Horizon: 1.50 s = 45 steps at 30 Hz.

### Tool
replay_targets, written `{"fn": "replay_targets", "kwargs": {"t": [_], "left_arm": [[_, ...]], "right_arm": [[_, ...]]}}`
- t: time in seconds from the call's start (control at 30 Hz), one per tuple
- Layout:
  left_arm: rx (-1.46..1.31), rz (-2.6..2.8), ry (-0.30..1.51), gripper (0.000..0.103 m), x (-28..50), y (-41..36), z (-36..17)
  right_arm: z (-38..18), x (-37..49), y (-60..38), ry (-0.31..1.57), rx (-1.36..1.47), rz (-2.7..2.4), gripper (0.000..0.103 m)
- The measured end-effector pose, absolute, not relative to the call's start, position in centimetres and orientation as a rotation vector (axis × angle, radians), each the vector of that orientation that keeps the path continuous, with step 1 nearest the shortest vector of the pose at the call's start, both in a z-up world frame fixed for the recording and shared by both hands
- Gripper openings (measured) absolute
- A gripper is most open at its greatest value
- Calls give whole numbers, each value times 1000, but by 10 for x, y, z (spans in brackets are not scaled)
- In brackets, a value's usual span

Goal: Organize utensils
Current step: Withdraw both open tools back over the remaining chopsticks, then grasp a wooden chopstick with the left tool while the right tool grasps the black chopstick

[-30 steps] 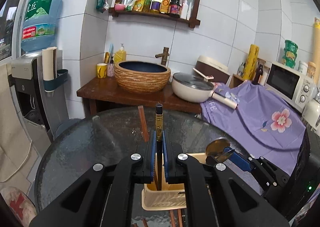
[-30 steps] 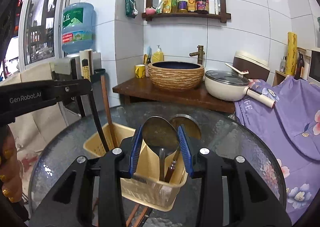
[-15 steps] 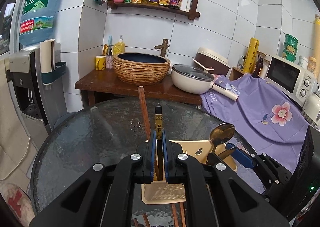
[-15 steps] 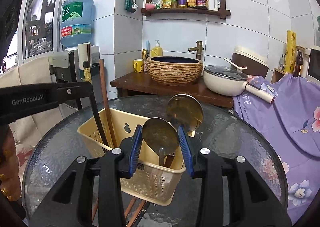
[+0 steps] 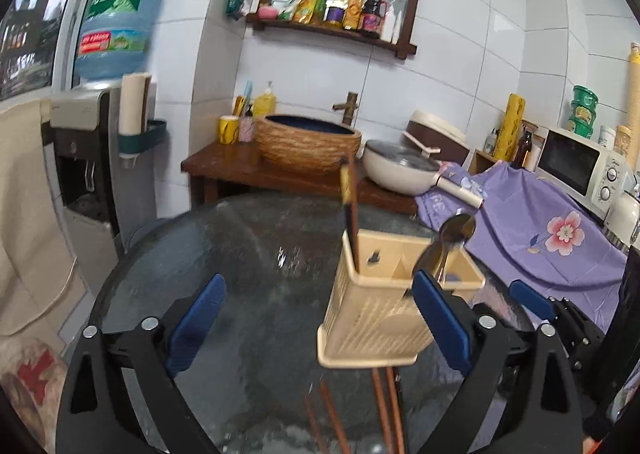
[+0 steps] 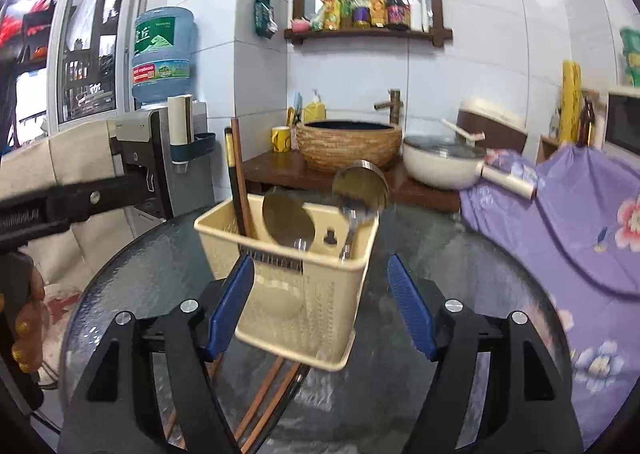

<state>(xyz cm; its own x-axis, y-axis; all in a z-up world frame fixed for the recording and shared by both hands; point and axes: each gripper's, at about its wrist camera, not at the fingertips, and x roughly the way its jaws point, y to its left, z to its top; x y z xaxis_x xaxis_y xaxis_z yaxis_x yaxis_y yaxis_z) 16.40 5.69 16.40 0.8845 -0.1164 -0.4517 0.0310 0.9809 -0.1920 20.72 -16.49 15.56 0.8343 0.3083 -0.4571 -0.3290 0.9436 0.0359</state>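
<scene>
I read "丘" on the water jug; on the left tongs' arm, mirrored "GenRobot".

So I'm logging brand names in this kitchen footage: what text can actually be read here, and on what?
"enRobot.AI", first letter cut off at the frame edge: on the left hand-held gripper, seen from the right wrist view.
A large Chinese character "丘": on the water jug label.
The jug's red band, the shelf bottles, the microwave and the purple cloth: lettering too small or blurred to read.
</scene>
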Motion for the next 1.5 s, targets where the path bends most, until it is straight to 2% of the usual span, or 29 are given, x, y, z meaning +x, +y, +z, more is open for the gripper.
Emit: {"fn": "replay_targets", "kwargs": {"t": [0.13, 0.3, 0.53, 0.8, 1.0, 1.5], "left_arm": [[-143, -44, 541, 94, 150, 55, 139], [-114, -38, 607, 94, 137, 53, 110], [-129, -9, 690, 92, 124, 63, 75], [-142, -35, 793, 70, 120, 61, 44], [-132, -71, 814, 59, 119, 50, 38], [-99, -107, 860, 50, 119, 31, 27]], "right_arm": [[138, 192, -163, 579, -31, 358, 76], [109, 169, -150, 635, -136, 328, 76], [72, 156, -152, 764, -134, 319, 76], [44, 146, -155, 853, -150, 296, 76], [40, 147, -150, 877, -150, 300, 76], [39, 147, -152, 913, -188, 278, 75]]}}
